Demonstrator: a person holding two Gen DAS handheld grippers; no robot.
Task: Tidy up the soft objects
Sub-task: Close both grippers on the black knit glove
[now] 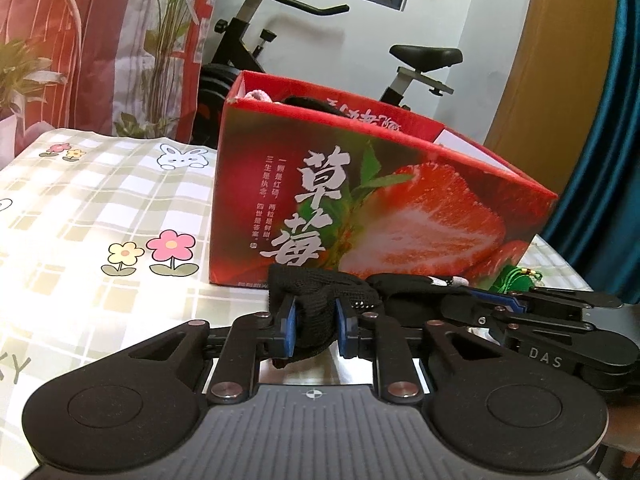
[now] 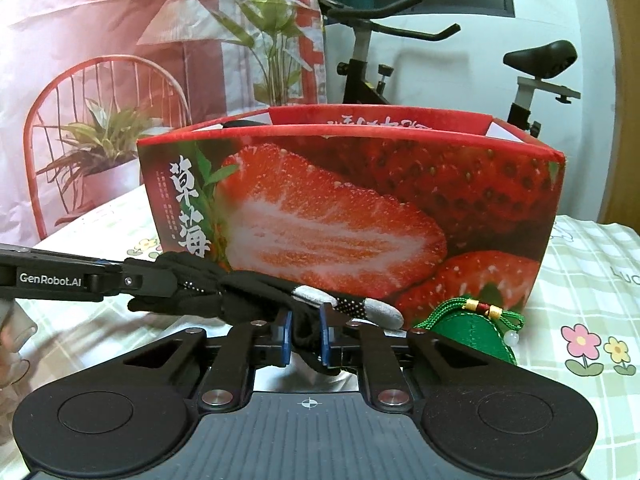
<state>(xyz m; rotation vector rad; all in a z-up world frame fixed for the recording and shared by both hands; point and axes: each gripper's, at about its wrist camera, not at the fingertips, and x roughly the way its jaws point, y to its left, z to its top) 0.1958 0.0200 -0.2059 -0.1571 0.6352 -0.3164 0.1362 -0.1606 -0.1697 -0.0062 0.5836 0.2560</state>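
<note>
Left tool [image 1: 316, 326] nearly closed, pinching one end of black knit glove [image 2: 240, 300]. Right tool [image 2: 306, 338] likewise pinching the other end. Glove stretched between them, just above tabletop [image 1: 100, 208], beside strawberry box [image 2: 360, 200].

A black knit glove [image 2: 240, 292] with grey fingertips and white-dotted bands lies before a red box [image 2: 360, 216] printed with strawberries and white characters, beside a green pouch [image 2: 472, 332] with gold and red beads, on a green-and-white checked tablecloth [image 1: 100, 208] patterned with pink and yellow flowers.
</note>
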